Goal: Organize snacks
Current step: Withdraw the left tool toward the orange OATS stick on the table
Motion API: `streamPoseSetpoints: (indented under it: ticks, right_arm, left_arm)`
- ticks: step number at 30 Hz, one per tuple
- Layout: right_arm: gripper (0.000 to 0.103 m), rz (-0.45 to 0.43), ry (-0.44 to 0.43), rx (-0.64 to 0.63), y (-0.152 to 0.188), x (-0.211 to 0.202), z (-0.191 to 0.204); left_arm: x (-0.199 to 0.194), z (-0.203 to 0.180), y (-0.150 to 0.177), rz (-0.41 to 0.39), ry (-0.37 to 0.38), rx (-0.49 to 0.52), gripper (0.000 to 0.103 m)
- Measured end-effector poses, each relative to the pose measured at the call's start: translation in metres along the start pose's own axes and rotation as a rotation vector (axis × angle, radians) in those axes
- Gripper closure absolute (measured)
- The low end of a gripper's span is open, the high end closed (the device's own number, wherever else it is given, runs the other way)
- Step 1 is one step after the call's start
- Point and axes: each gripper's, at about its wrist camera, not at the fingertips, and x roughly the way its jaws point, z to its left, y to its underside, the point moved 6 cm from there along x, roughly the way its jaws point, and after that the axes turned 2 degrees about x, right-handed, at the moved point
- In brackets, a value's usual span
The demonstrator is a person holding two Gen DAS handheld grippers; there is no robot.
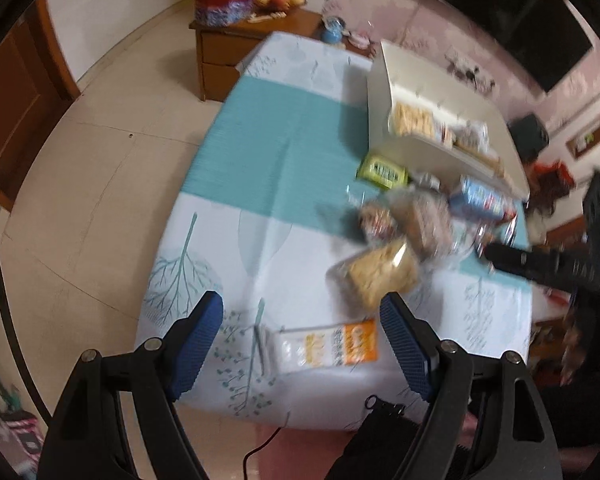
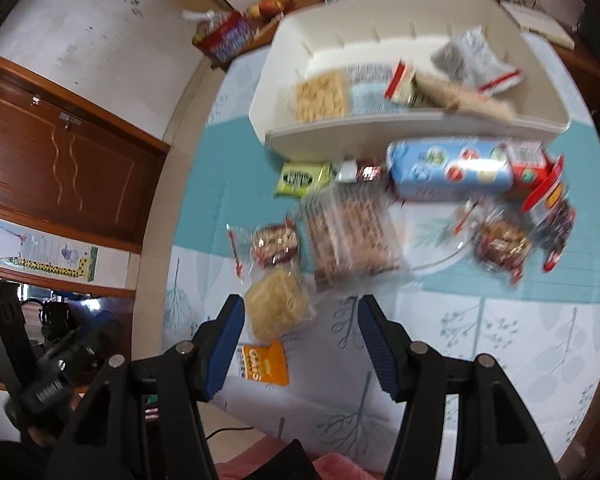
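Several snack packs lie on the table in front of a cream bin [image 2: 380, 128] that holds several packs. An orange-and-white oats pack [image 1: 328, 346] lies nearest, just beyond my open, empty left gripper [image 1: 302, 312]; it also shows in the right wrist view [image 2: 265, 362]. A clear bag of yellow snacks [image 2: 276, 310] lies beyond my open, empty right gripper [image 2: 300, 312], and shows in the left wrist view [image 1: 380, 272]. Farther off are a clear pack of brown bars [image 2: 350, 236], a green pack [image 2: 302, 178], a blue box [image 2: 452, 170] and red packs [image 2: 540, 188].
The table wears a white and teal cloth [image 1: 276, 152] with its near edge below both grippers. A wooden cabinet [image 1: 236, 48] with fruit and a red bag stands beyond the far end. A wooden door [image 2: 60, 160] is at the left. Tiled floor [image 1: 92, 168] lies left of the table.
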Motion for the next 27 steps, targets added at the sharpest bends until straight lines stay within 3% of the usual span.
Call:
streamPoseSetpoints:
  ticks: [7, 17, 27]
  right_arm:
    - [0.044, 0.124, -0.004, 0.124, 0.011, 0.038, -0.005]
    - [0.044, 0.209, -0.046, 0.320, 0.026, 0.080, -0.009]
    - [0.044, 0.226, -0.087, 0.417, 0.028, 0.105, -0.015]
  left_arm:
    - [0.027, -0.009, 0.019, 0.071, -0.031, 0.184, 0.023]
    - [0.059, -0.044, 0.044, 0.130, -0.024, 0.568, 0.023]
    - [0.087, -0.069, 0.066, 0.214, 0.038, 0.718, 0.023]
